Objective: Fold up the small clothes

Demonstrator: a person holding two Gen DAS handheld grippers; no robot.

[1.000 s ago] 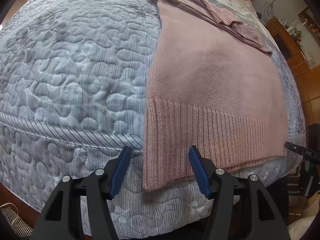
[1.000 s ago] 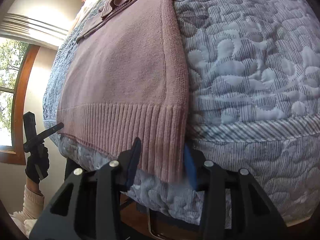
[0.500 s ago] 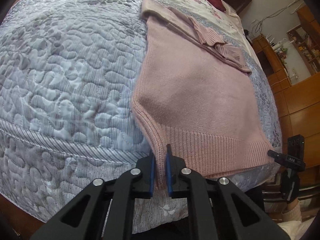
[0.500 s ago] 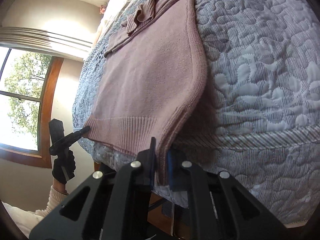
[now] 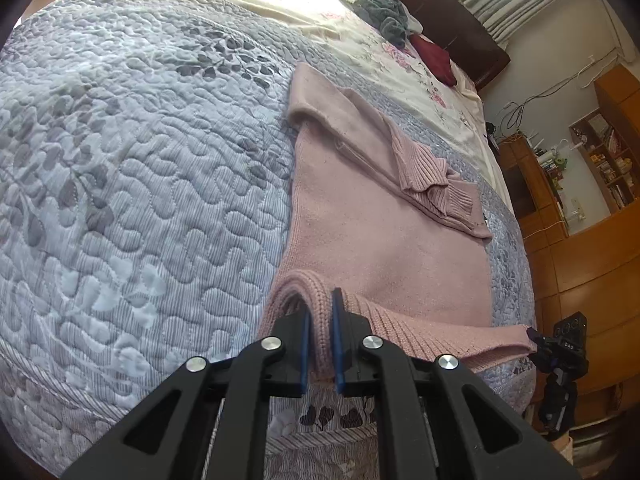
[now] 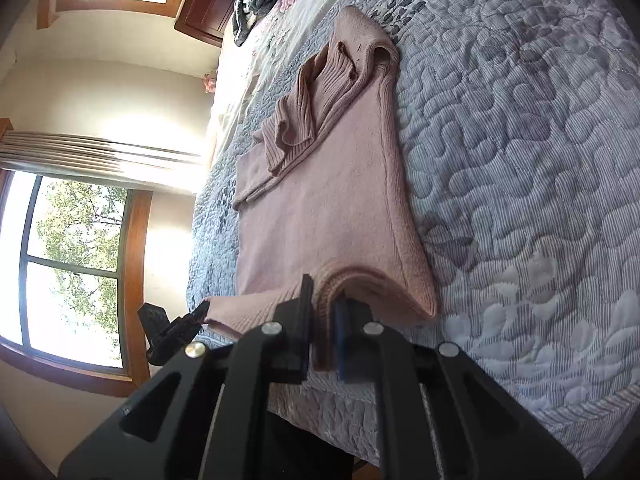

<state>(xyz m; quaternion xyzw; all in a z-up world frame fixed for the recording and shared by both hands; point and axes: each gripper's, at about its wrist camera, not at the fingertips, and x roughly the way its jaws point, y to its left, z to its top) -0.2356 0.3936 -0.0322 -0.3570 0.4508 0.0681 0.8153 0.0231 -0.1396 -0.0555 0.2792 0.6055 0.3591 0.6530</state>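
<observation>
A second ago my jaws stood open at the hem; now my left gripper (image 5: 319, 344) and right gripper (image 6: 323, 336) are each clenched on a bottom corner of the pink knit sweater (image 5: 384, 240), and the ribbed hem (image 5: 420, 328) has risen off the quilted bedspread (image 5: 140, 200) and started curling toward the collar. I judge the lengthwise fold has begun. The knit is soft and thick, its sleeves already crossed on top.

Pink sweater (image 5: 384, 240), perhaps lilac-grey quilt (image 5: 140, 200)
</observation>
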